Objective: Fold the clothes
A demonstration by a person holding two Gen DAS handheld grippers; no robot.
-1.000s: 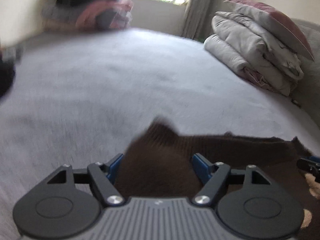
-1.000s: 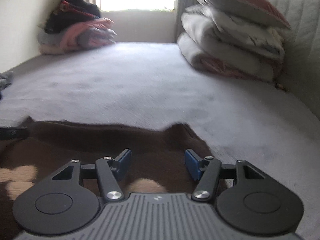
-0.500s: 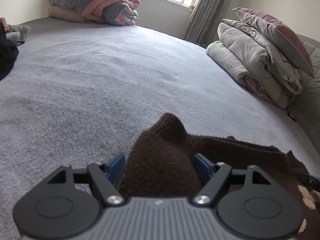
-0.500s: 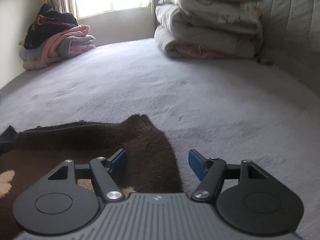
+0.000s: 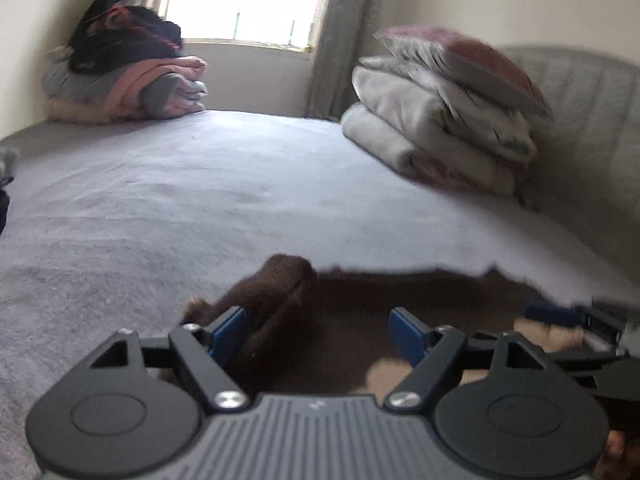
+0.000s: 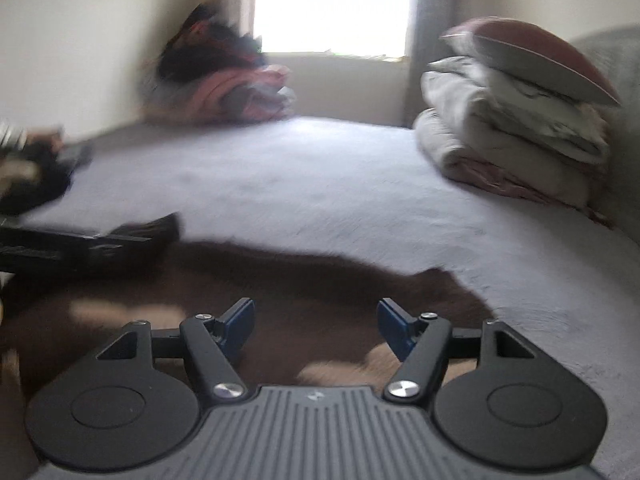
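While a brown knitted garment point(image 5: 400, 300) lies spread on the grey bed point(image 5: 200, 200), the left tool point(image 5: 318, 330) stands with its blue pads well apart; a bunched, rolled edge of the knit touches the left pad only, so nothing is clamped. The right tool point(image 6: 316, 326) hangs over the garment's near right part, its jaws parted, with brown cloth under the gap but no pad pressing it. Judging by the flat spread and the single turned-up edge ahead of the left tool, folding of this piece has barely begun. Far ahead of both tools, a stack of folded clothes point(image 5: 128, 88) sits by the window, and bedding point(image 6: 512, 128) is heaped ahead to the right.
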